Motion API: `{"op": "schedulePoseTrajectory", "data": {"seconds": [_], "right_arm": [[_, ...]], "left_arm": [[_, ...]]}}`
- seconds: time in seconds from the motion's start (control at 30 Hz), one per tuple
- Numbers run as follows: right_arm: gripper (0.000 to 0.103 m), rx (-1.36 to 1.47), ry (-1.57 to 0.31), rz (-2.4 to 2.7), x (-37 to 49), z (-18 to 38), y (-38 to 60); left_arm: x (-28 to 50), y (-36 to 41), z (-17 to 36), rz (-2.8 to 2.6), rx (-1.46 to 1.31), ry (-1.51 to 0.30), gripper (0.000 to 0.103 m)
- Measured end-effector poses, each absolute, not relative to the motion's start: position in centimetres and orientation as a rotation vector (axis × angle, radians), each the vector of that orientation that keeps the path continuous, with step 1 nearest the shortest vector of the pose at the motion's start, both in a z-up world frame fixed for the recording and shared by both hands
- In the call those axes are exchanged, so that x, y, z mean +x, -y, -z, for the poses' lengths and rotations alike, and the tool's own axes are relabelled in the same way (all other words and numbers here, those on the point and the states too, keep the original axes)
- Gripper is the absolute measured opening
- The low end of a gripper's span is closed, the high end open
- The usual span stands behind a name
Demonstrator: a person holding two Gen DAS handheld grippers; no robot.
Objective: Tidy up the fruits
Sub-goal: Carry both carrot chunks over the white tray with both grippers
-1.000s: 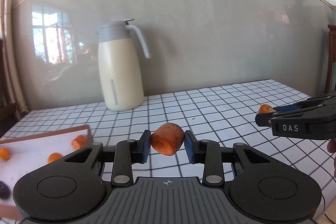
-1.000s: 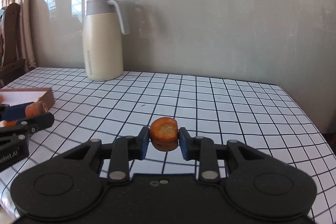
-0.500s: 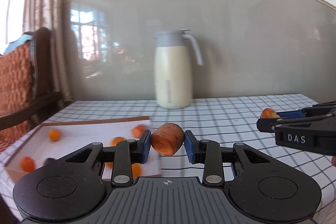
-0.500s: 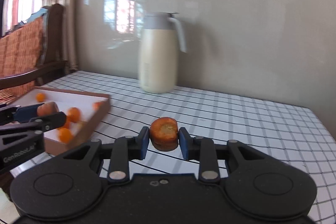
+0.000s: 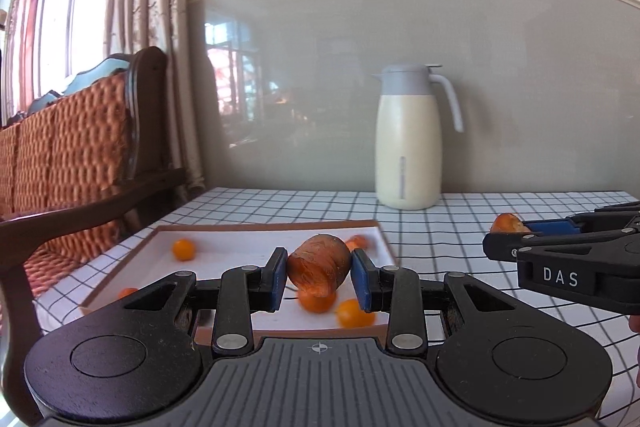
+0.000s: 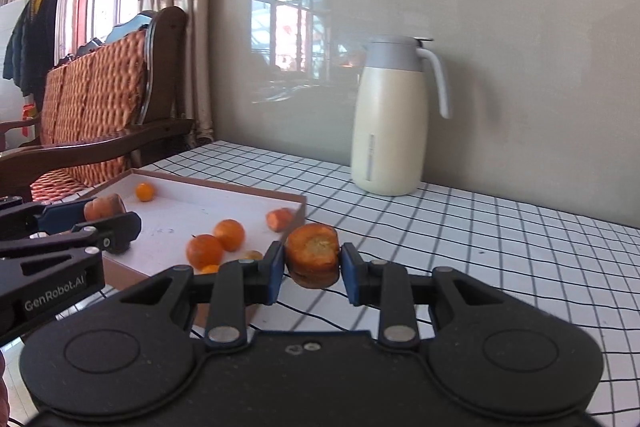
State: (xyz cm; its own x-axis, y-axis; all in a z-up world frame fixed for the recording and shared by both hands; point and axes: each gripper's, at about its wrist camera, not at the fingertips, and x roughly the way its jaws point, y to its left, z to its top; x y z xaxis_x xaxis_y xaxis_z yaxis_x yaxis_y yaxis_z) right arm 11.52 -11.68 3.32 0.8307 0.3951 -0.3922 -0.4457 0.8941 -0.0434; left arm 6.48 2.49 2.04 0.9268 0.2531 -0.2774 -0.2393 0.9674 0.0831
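Orange carrot chunk [image 5: 318, 264] between blue pads [image 5: 362, 281]; white tray [image 6: 224, 203] with brown rim; cream-and-grey jug [image 6: 390, 123]; white tabletop [image 6: 480, 239] with black grid; orange woven chair [image 5: 68, 143].

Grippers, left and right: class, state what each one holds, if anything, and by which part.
Left gripper: a stubby orange carrot chunk, pinched across its sides. Right gripper: a second orange carrot chunk, pinched across its sides, cut face up.

Bright daylight pours through the tall red-framed window [image 5: 60, 7] at left, glares off the glossy grey wall panel [image 6: 500, 27]; fisheye edges bend, slight blur.
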Motion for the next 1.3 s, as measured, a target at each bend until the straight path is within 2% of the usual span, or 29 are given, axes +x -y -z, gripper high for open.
{"op": "schedulePoseTrajectory", "data": {"seconds": [0.77, 1.3], "right_arm": [[0.022, -0.17, -0.341, -0.533, 12.0, -3.8, 5.0], [0.022, -0.184, -0.338, -0.548, 15.6, -3.8, 0.8]], "left_arm": [[5.7, -11.3, -1.9, -0.391, 0.003, -0.288, 0.035], [9.2, -15.6, -1.8, -0.416, -0.008, -0.291, 0.035]]}}
